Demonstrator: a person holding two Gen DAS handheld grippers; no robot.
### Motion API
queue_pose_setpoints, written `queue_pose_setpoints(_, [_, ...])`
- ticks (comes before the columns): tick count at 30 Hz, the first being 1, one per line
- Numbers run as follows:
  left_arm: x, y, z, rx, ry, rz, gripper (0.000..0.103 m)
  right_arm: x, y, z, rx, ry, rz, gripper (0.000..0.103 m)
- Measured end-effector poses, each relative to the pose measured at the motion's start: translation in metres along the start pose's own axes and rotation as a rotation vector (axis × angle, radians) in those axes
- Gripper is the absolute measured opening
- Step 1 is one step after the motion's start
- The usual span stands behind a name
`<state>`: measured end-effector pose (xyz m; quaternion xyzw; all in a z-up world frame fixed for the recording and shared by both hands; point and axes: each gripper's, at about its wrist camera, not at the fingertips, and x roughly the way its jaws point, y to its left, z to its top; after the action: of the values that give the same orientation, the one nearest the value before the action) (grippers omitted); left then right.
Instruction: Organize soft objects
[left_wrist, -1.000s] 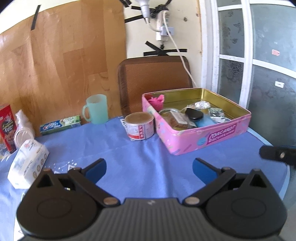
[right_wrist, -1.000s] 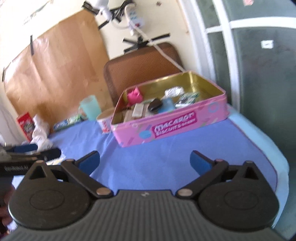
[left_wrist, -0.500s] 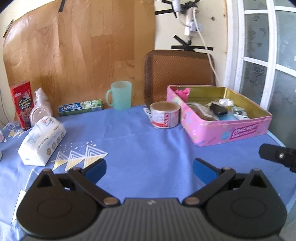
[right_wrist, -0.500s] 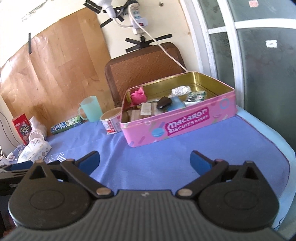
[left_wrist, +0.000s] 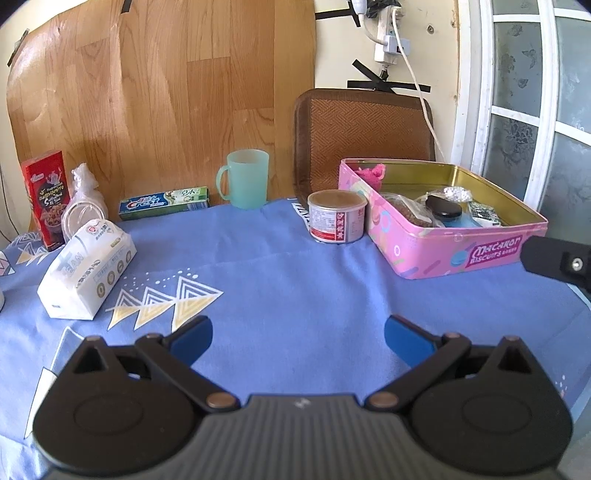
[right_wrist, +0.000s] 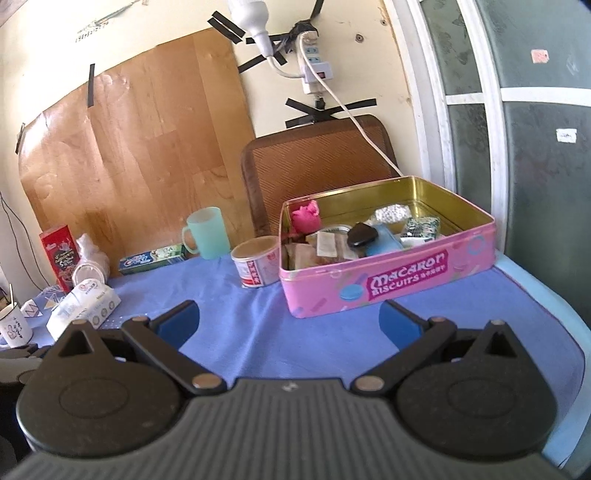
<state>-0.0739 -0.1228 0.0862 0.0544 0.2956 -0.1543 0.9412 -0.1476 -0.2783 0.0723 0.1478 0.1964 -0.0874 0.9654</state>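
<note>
Only right wrist view: white mug, beside tissue pack.

1. Setting: a lived-in home interior, most likely a dining corner.
2. Table: covered with a blue cloth printed with yellow triangles.
3. Household goods on it: a mint-green plastic mug, a green-and-blue toothpaste carton, a white soft tissue pack, a red-labelled food can and an open pink macaron biscuit tin.
4. Seating: a brown woven chair back stands behind the table.
5. Wall: a white power strip is fixed with black tape; a wood-grain sheet, possibly vinyl, is taped alongside.
</note>
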Motion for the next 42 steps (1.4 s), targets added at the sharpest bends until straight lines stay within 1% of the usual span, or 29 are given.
queue_pose_setpoints(4, [-0.004, -0.001, 0.000, 0.005, -0.006, -0.003, 0.103, 0.000, 0.004, 0.000, 0.001, 0.000, -0.001, 0.103])
queue_pose_setpoints(8, [-0.007, -0.004, 0.002, 0.011, -0.015, 0.009, 0.103, 0.000, 0.005, 0.002, 0.008, -0.006, -0.003, 0.103])
queue_pose_setpoints(19, [-0.012, -0.005, 0.005, 0.006, -0.019, 0.015, 0.103, -0.005, 0.000, 0.009, 0.010, -0.033, -0.004, 0.103])
queue_pose_setpoints(23, [-0.013, -0.008, 0.005, 0.014, -0.010, 0.015, 0.103, -0.007, -0.003, 0.010, 0.014, -0.042, 0.002, 0.103])
queue_pose_setpoints(31, [-0.015, -0.015, 0.005, 0.025, 0.039, -0.019, 0.103, -0.008, -0.006, 0.011, 0.023, -0.042, -0.001, 0.103])
queue_pose_setpoints(42, [-0.018, -0.019, 0.004, 0.027, 0.042, -0.015, 0.103, -0.007, -0.007, 0.009, 0.019, -0.033, 0.008, 0.103])
